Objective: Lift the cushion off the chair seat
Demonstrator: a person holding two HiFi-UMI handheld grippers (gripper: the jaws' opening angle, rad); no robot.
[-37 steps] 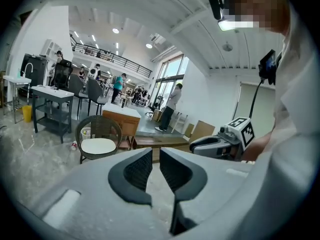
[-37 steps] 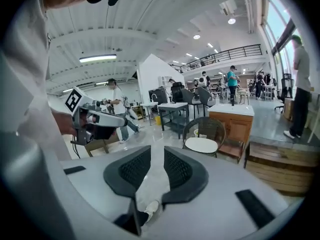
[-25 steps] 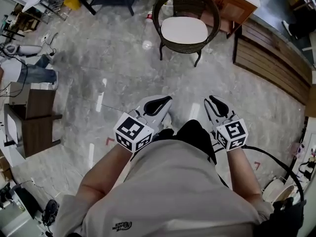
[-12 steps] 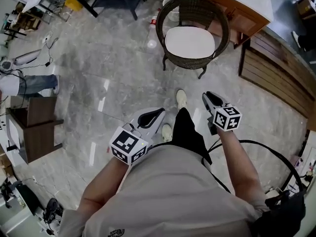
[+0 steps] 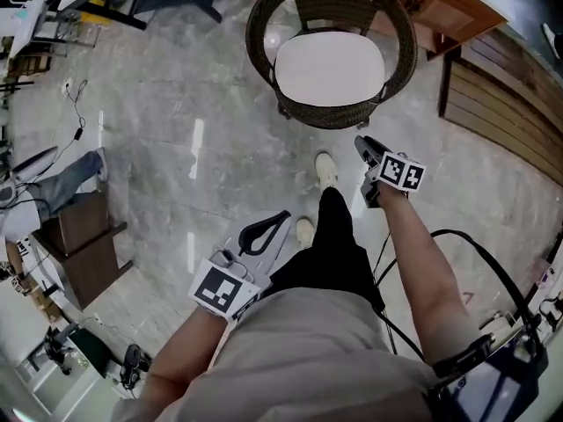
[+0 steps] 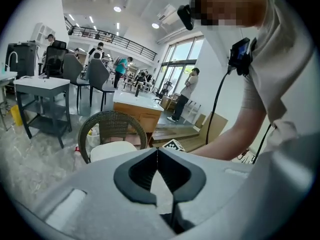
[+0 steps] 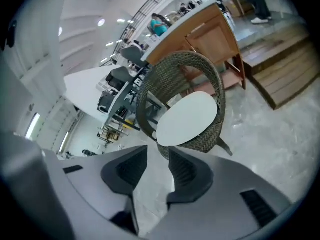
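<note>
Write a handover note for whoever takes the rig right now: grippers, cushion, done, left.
Left gripper: shut, empty.
Right gripper: jaws opening, nothing between them, pointed at the chair, short of it.
Cushion: white, lying on the chair seat, untouched.
Done: nothing yet.
Left: reach the chair, grip the cushion's edge, lift it off.

White, rounded cushion (image 5: 330, 68) is lying flat, filling the seat of a dark wicker chair (image 5: 334, 115), which is standing upright on the grey stone floor (image 5: 176, 104).
</note>
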